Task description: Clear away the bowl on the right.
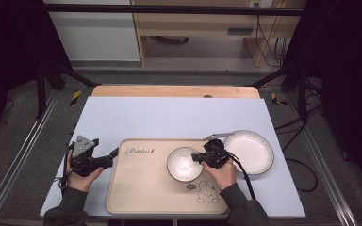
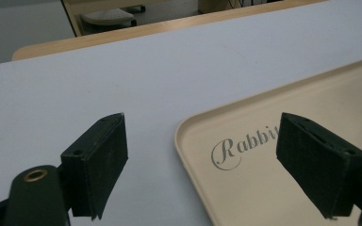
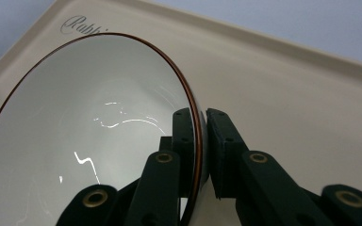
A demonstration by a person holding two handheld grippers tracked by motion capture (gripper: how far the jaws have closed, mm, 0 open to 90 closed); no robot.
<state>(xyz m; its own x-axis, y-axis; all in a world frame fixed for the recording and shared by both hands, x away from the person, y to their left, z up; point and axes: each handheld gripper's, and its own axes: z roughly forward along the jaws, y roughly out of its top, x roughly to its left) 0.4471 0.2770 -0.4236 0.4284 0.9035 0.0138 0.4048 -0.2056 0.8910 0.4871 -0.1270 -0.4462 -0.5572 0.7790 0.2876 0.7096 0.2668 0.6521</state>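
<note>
Right hand-held gripper (image 3: 200, 155) clamped on bowl (image 1: 184, 163) rim, bowl on tray (image 1: 136, 188).
Bowl lies left of that hand, at tray's right half; its rim sits between the closed jaws. Plate (image 1: 248, 151) just right, on desk (image 1: 169, 117). Left hand-held gripper (image 2: 202, 160) open, empty, at tray's left edge, farther off.

L gripper (image 2: 202, 160) jaws wide apart; R gripper (image 3: 201, 155) jaws clamped

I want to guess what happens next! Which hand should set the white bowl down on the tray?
Right. Its gripper already pinches the small white bowl's rim over the beige plastic tray; the left gripper is open, off at the tray's edge.
</note>
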